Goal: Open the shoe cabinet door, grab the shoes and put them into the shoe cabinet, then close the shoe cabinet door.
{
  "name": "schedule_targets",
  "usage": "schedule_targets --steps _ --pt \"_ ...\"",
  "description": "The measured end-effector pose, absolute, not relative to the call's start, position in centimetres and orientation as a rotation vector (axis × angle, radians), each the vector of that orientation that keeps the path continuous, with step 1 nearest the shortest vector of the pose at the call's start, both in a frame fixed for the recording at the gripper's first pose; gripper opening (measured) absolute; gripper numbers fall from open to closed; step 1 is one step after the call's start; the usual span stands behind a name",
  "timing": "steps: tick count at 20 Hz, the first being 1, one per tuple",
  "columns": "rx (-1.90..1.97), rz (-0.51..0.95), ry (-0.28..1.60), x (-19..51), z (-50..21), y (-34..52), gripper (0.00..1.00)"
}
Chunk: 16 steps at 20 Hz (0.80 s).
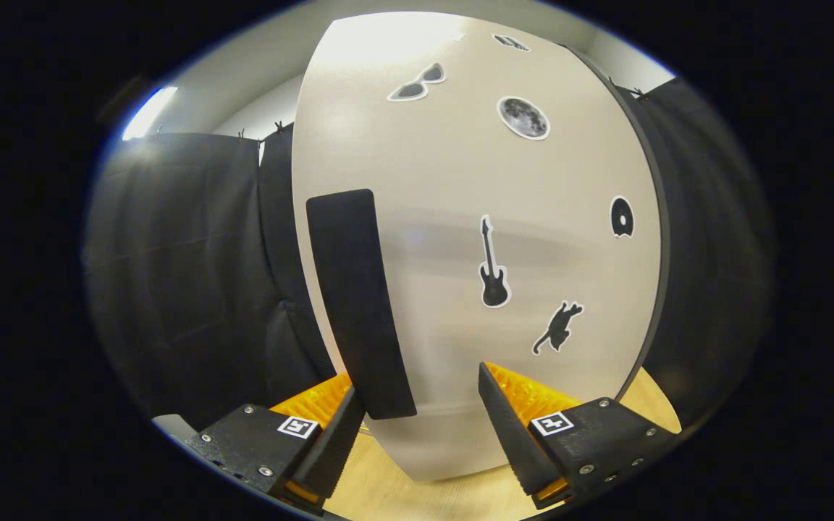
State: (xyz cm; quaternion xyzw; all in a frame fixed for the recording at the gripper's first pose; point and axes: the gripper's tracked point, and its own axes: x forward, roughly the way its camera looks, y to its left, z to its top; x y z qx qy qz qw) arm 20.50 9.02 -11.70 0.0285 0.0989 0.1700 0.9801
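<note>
Facing the shoe cabinet door (431, 217) up close, the gripper (417, 420) has its jaws spread apart, nothing clamped. Door is pale beige w/ a dark edge down its right side, and looks closed, tho I can't be sure from this angle. No brand or readable writing on it, just black cut-out stickers: sunglasses (417, 83) and a moon (523, 117) far beyond the jaws, a guitar (493, 268) ahead of the right finger, a cat (558, 327) just beyond that finger's tip, a bitten donut (621, 216) off to the right. One more sticker up top is too cut off to tell.

Long black handle (359, 304) runs vertical on the door's left part; its lower end sits between the jaws, right beside the left finger's tip, maybe touching, hard to say. Right finger stands well clear of it.

Cabinet's inside is hidden, so contents unknown. Light wood floor (381, 492) lies under the fingers. Black cloth wall (185, 275) hangs left and right of the door.
</note>
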Motion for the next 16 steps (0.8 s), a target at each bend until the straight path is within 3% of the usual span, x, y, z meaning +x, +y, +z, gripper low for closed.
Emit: schedule_targets --steps 16 --pt "-0.004 0.140 0.145 25.1 -12.9 11.3 0.94"
